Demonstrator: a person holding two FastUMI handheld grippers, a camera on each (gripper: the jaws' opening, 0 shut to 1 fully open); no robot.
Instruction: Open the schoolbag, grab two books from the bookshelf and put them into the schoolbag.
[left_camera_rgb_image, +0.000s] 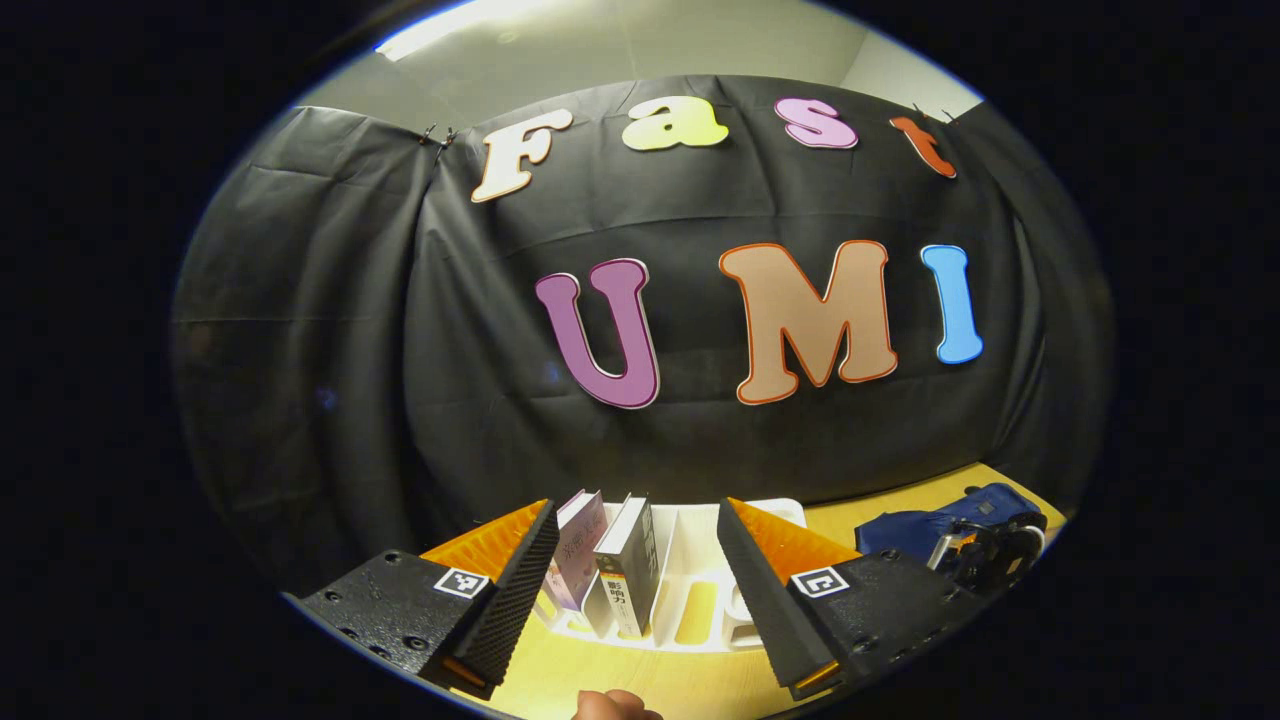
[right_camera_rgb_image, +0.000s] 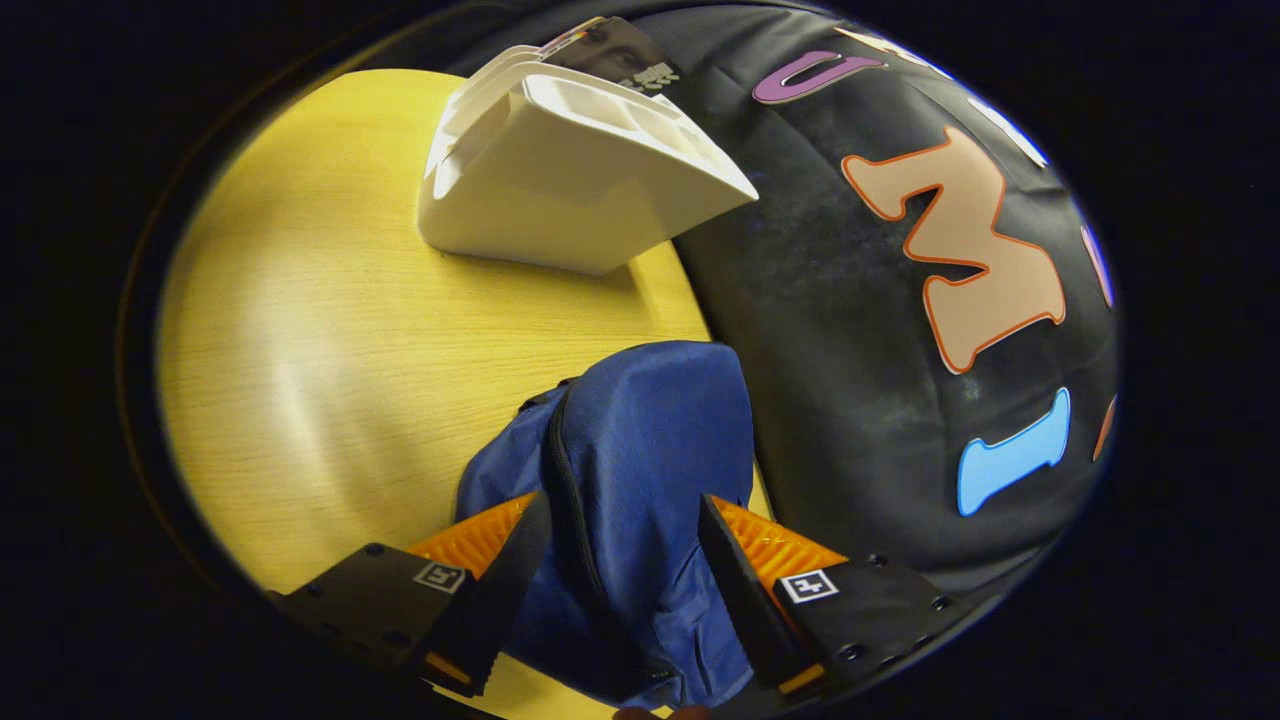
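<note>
My left gripper (left_camera_rgb_image: 637, 512) is open and hovers in front of the white bookshelf (left_camera_rgb_image: 700, 600). Two upright books stand in its slots: a pinkish book (left_camera_rgb_image: 578, 548) and a white-and-dark book (left_camera_rgb_image: 630, 570), both seen between my fingers, neither touched. The blue schoolbag (left_camera_rgb_image: 915, 530) lies to the right on the table, with the right gripper (left_camera_rgb_image: 990, 555) at it. In the right gripper view, my right gripper (right_camera_rgb_image: 622, 500) is open, one finger on each side of the schoolbag (right_camera_rgb_image: 650, 430), beside its closed black zipper (right_camera_rgb_image: 562, 470). Beyond it stands the bookshelf (right_camera_rgb_image: 560, 170) holding a book (right_camera_rgb_image: 610, 50).
The yellow wooden table (right_camera_rgb_image: 330, 330) spreads bare to the left of the bag. The black cloth wall (right_camera_rgb_image: 850, 330) runs close behind the bag and the shelf. Part of a hand (left_camera_rgb_image: 610, 706) shows at the bottom edge of the left gripper view.
</note>
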